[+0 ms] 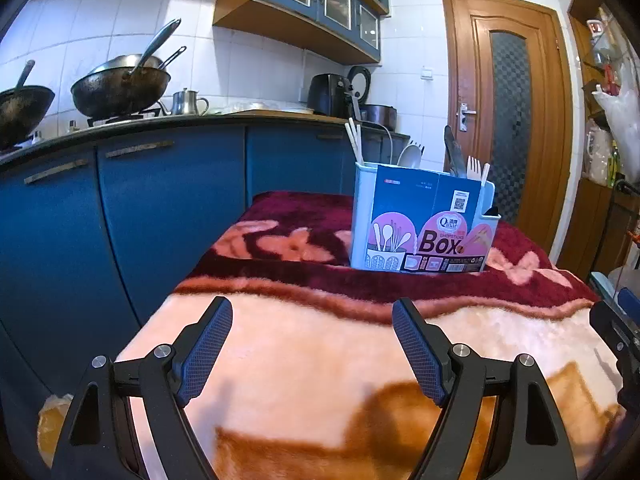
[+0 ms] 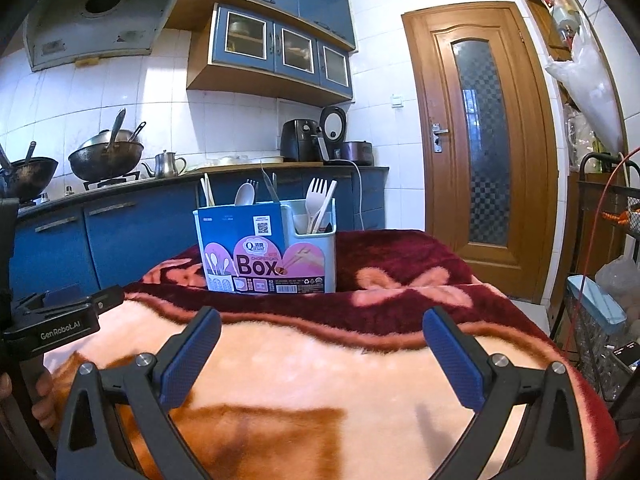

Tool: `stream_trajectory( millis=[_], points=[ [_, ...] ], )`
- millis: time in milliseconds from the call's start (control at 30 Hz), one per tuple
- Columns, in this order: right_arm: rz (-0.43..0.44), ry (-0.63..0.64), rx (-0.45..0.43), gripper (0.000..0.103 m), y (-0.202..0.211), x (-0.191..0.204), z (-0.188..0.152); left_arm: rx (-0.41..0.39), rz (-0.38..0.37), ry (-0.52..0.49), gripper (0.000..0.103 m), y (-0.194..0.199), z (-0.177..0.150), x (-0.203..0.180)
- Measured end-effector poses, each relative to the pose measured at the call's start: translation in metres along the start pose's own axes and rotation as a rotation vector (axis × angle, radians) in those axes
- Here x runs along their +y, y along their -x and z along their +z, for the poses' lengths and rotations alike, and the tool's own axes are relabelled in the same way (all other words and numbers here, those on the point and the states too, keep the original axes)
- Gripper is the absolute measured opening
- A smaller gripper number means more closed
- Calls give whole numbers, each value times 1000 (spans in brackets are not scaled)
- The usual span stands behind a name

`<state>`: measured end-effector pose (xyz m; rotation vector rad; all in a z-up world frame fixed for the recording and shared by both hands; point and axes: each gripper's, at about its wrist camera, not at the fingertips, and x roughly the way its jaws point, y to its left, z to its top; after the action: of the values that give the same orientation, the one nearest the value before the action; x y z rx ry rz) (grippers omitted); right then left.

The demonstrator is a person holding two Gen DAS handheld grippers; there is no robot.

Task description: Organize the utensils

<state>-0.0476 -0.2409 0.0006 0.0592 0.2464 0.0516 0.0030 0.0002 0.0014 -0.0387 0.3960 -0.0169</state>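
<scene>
A light blue utensil holder (image 1: 362, 216) (image 2: 320, 248) with a "Box" label stands on the far part of a blanket-covered table (image 1: 304, 344) (image 2: 320, 352). Upright in it are white chopsticks (image 1: 355, 140) (image 2: 207, 190), a white spoon (image 1: 410, 156) (image 2: 245, 194), a white fork (image 1: 474, 168) (image 2: 316, 200) and a dark utensil (image 1: 454, 152). My left gripper (image 1: 312, 312) hovers open over the near pink part of the blanket, nothing between its fingers. My right gripper (image 2: 322, 322) is likewise open and holds nothing. The left gripper's body (image 2: 60, 320) shows at the right wrist view's left edge, with a hand on it.
Blue kitchen cabinets (image 1: 160, 208) and a dark counter run along the left and back, carrying woks (image 1: 120, 88), a kettle (image 1: 186, 102) and an air fryer (image 1: 330, 94). A wooden door (image 2: 480, 140) stands behind. A wire rack with a blue-lidded container (image 2: 596, 300) sits right of the table.
</scene>
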Motion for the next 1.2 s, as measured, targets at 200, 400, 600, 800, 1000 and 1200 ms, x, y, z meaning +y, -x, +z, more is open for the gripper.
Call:
stream_trajectory(
  millis=[200,400,600,800,1000,1200],
  points=[
    [6,-21,3,103,0,-1,-1,-3,3,-8,83,1,-1,-1],
    [6,-20,4,103,0,-1,-1,-3,3,-9,83,1,-1,-2],
    [6,-21,4,103,-1,-1,-1,-3,4,-12,83,1,-1,-2],
    [6,-21,4,103,-1,-1,-1,-2,5,-7,83,1,-1,-1],
    [6,-23,5,103,-1,-2,-1,-7,4,-10,83,1,-1,-2],
    [6,-24,6,103,-1,-2,-1,-6,1,-10,83,0,-1,-3]
  ],
)
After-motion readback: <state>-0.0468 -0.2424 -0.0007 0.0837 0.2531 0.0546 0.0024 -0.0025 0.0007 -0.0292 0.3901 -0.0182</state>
